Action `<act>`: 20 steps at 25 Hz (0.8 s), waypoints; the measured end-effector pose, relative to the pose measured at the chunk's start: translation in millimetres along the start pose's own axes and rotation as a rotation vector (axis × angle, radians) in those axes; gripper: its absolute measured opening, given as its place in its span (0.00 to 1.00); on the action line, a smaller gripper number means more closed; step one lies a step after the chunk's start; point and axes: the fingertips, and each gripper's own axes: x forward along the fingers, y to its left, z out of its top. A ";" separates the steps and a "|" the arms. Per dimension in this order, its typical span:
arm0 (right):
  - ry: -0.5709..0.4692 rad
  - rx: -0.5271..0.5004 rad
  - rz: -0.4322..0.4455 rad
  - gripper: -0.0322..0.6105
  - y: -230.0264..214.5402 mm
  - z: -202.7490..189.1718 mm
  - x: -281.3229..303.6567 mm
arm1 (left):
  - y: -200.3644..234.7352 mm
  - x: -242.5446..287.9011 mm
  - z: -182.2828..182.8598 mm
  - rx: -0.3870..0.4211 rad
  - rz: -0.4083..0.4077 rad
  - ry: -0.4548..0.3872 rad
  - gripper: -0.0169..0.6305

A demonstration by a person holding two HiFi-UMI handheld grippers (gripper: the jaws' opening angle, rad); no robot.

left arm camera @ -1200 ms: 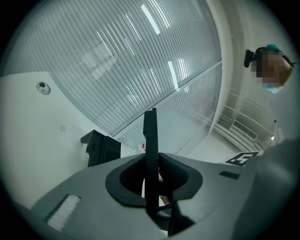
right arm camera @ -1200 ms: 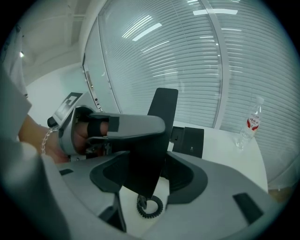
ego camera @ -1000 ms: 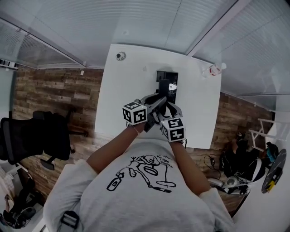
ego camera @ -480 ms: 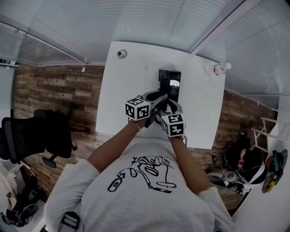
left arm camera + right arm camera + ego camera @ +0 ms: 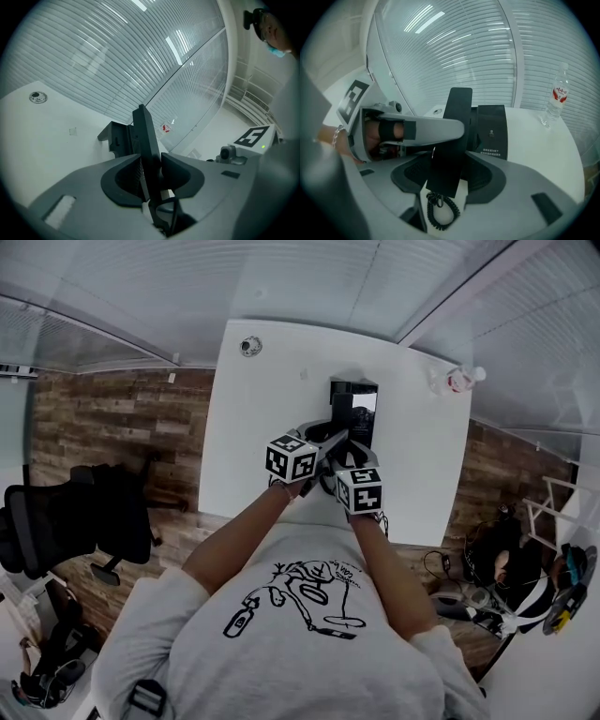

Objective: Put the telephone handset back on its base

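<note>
**Telephone handset (image 5: 451,136) held upright just before its base (image 5: 491,131)**
The right gripper (image 5: 451,174) has its jaws clamped across the handset's width. The left gripper (image 5: 151,164) jaws are opening, with the handset's thin body between them. The base stands toward the counter's (image 5: 253,446) far edge.

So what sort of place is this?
Probably an office or meeting room: a white table with a desk telephone on it, a black swivel chair nearby on wood-look flooring, and striped glass partitions behind.
</note>
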 end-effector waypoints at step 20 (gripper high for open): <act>0.066 0.116 0.003 0.36 -22.1 -11.4 32.6 | 38.7 25.7 -14.6 0.169 0.139 0.132 0.29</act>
